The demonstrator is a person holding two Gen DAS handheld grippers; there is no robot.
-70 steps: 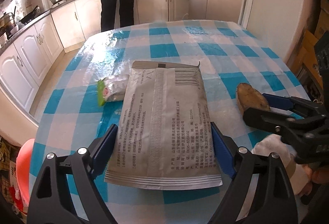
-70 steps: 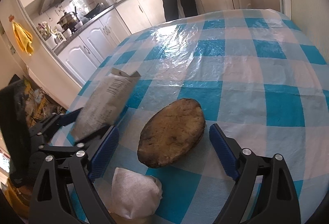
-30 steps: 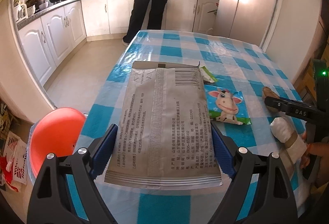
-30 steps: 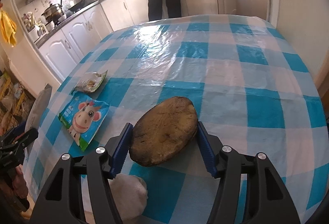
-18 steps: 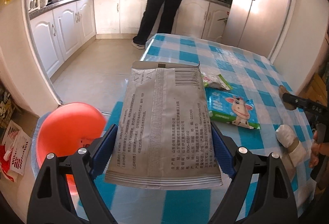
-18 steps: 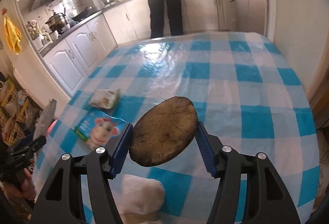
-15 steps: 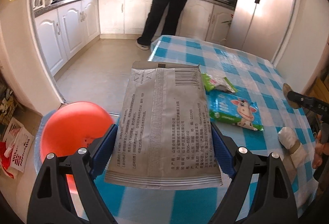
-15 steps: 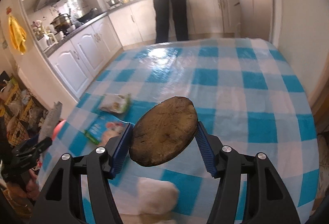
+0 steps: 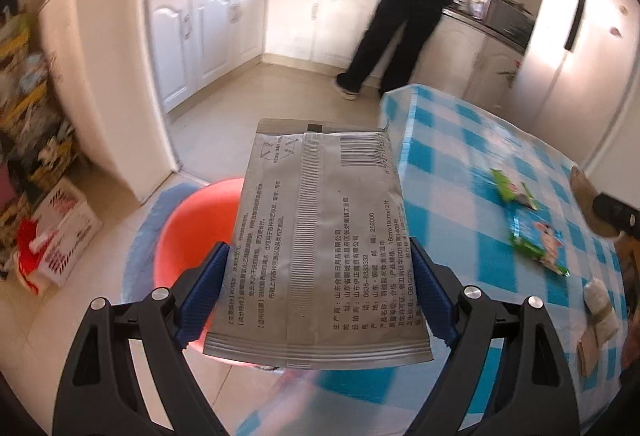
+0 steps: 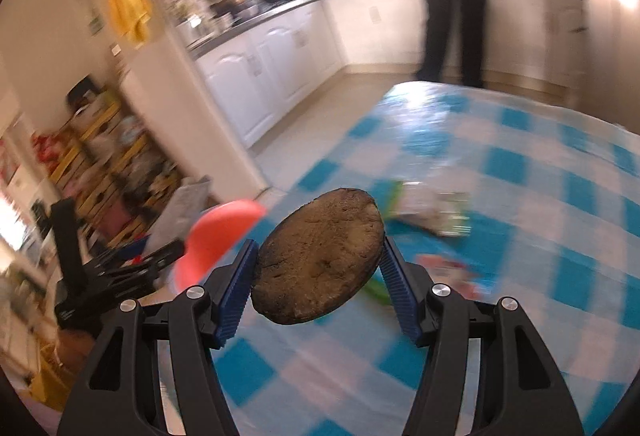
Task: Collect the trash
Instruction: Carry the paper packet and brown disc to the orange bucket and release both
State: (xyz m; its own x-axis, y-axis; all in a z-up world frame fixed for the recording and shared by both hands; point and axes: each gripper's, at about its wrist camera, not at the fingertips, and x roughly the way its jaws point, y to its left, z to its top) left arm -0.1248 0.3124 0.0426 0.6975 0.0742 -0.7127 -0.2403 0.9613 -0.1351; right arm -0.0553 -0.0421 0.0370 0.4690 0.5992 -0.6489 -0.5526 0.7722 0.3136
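My left gripper (image 9: 316, 294) is shut on a flat grey printed packet (image 9: 320, 236), held in the air over a red-orange bin (image 9: 192, 232) on the floor beside the table. My right gripper (image 10: 318, 270) is shut on a round brown burnt flatbread (image 10: 320, 256), lifted above the blue-and-white checked table (image 10: 520, 236). In the right wrist view the bin (image 10: 220, 232) shows to the left, with the left gripper (image 10: 160, 256) and its packet beside it. A green cartoon wrapper (image 9: 538, 244) and a smaller green wrapper (image 9: 512, 190) lie on the table.
A person in dark clothes (image 9: 404, 8) stands at the far kitchen counter. White cabinets (image 9: 208, 28) line the left wall and a tall fridge (image 9: 560, 36) stands behind the table. Boxes and clutter (image 9: 44, 236) fill the floor at left. A white wad (image 9: 600, 312) lies near the table's edge.
Both grippers have swung left off the table toward the bin. The packet now hangs over the bin, and the flatbread has risen and moved left with the right gripper.
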